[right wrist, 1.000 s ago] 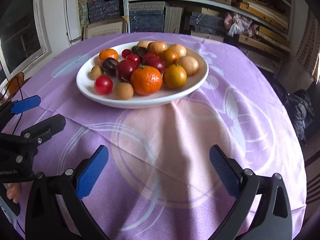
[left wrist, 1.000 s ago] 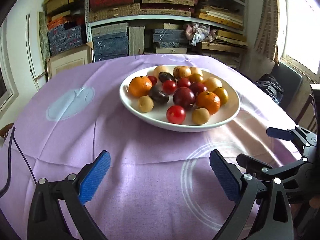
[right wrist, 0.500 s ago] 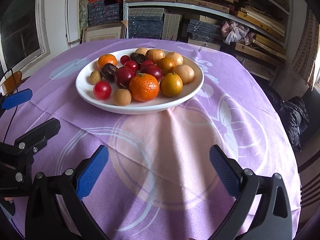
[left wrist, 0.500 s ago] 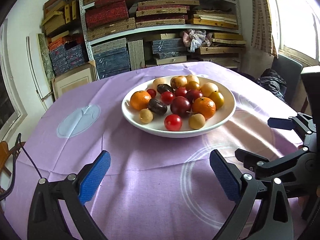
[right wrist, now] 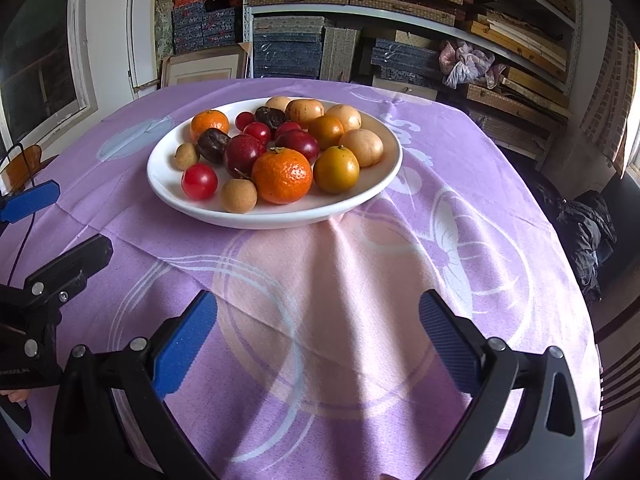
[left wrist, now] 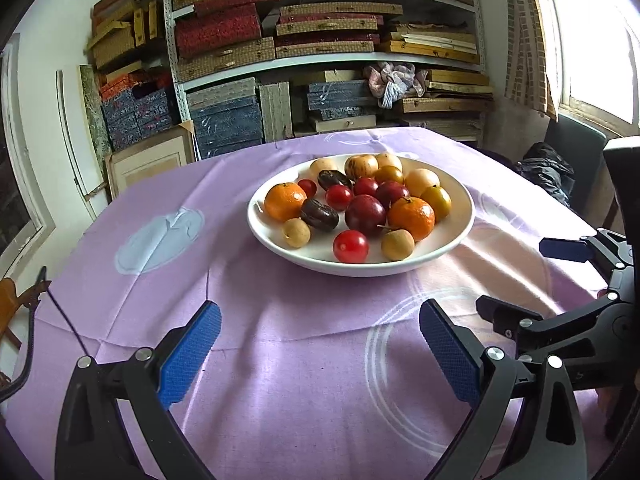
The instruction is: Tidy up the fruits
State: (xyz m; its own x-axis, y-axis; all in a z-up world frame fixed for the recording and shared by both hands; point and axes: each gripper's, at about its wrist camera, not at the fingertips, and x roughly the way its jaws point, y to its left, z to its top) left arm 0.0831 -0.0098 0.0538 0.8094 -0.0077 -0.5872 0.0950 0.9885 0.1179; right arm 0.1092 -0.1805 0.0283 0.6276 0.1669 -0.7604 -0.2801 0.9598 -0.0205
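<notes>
Fruits fill the white bowl; both grippers' jaws gape wide, holding nothing

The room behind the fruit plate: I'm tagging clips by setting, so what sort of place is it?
Probably a home storeroom or workshop: shelves stacked with flat boxes, and a table in a purple cloth.

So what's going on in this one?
A person holds two grippers over a purple tablecloth, both facing a white plate heaped with fruit. The left gripper and right gripper have their jaws wide open and empty. No fruit is off the plate; sorting hasn't started.
</notes>
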